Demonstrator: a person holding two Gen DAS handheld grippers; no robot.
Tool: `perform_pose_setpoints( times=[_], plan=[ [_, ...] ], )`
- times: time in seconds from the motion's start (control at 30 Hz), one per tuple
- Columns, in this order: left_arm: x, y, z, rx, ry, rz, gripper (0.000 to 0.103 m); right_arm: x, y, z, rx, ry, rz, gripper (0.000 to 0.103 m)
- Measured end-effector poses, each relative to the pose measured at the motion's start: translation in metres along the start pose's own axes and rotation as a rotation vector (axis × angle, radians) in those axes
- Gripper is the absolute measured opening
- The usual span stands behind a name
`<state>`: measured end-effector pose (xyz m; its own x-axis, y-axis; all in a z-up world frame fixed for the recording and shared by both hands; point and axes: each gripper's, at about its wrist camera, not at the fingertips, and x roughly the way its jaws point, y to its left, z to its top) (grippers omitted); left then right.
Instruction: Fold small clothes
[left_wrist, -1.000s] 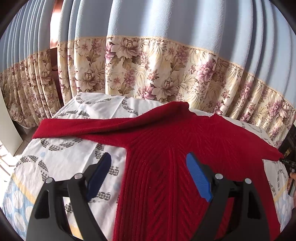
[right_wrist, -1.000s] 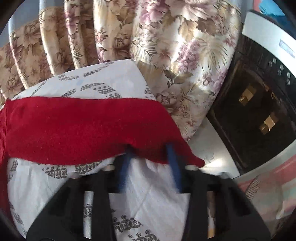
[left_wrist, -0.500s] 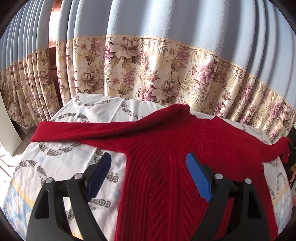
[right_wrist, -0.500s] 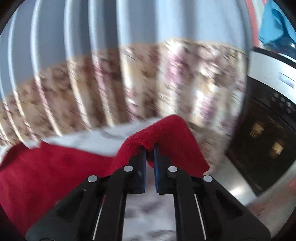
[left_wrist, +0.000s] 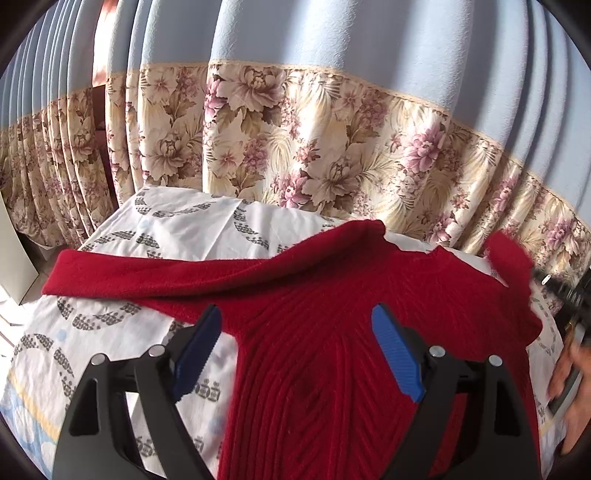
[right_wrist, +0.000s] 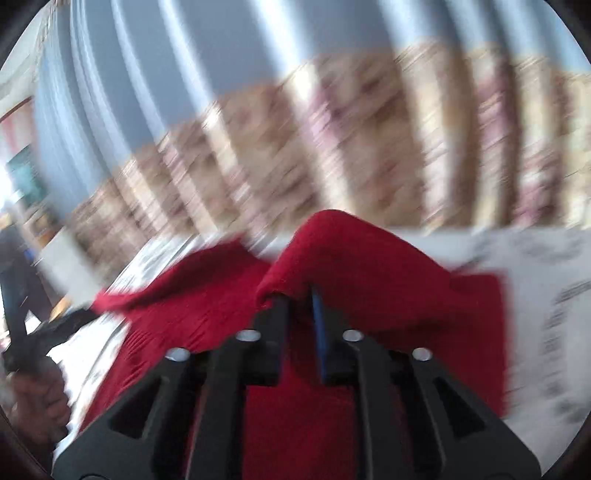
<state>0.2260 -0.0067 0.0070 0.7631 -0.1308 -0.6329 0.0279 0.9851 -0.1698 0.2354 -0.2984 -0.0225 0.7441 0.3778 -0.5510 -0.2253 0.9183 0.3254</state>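
The right gripper (right_wrist: 298, 295) was clamped on the sweater's (left_wrist: 332, 354) right sleeve (right_wrist: 354, 254), lifted off the surface (left_wrist: 92, 332). The left gripper (left_wrist: 295, 354) hung open over the body. The left sleeve (left_wrist: 159, 273) lay flat, leftward, nearer that gripper.
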Motion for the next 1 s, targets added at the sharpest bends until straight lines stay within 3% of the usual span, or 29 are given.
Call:
perform_pose_setpoints(
  times=[0.03,0.07,0.2,0.3,0.47,0.6,0.7,0.77,1.0],
  plan=[
    [0.004,0.000,0.001,0.004,0.007,0.006,0.084,0.009,0.011,-0.005,-0.026,0.028,-0.004,0.064],
    [0.009,-0.001,0.002,0.008,0.016,0.012,0.084,0.009,0.017,-0.008,-0.055,0.014,-0.021,0.069],
    [0.017,-0.008,0.002,0.035,0.027,0.032,0.084,-0.013,0.011,-0.007,-0.069,-0.063,-0.110,0.070],
    [0.025,-0.022,0.004,0.074,0.038,0.026,0.084,-0.037,-0.019,0.000,-0.005,-0.120,-0.211,0.078],
    [0.035,-0.078,0.006,0.203,0.039,-0.007,0.084,-0.073,-0.069,0.006,0.080,-0.208,-0.334,0.081],
    [0.050,-0.136,0.008,0.307,0.045,-0.022,0.085,-0.077,-0.072,0.010,0.043,-0.225,-0.365,0.081],
    [0.068,-0.174,0.010,0.326,0.072,-0.036,0.085,-0.083,-0.065,0.013,-0.001,-0.234,-0.407,0.081],
    [0.081,-0.194,0.009,0.333,0.082,-0.035,0.085,-0.092,-0.065,0.014,-0.012,-0.239,-0.430,0.086],
    [0.116,-0.249,-0.005,0.410,0.137,-0.035,0.085,-0.111,-0.088,0.018,0.080,-0.244,-0.383,0.087]
  ],
)
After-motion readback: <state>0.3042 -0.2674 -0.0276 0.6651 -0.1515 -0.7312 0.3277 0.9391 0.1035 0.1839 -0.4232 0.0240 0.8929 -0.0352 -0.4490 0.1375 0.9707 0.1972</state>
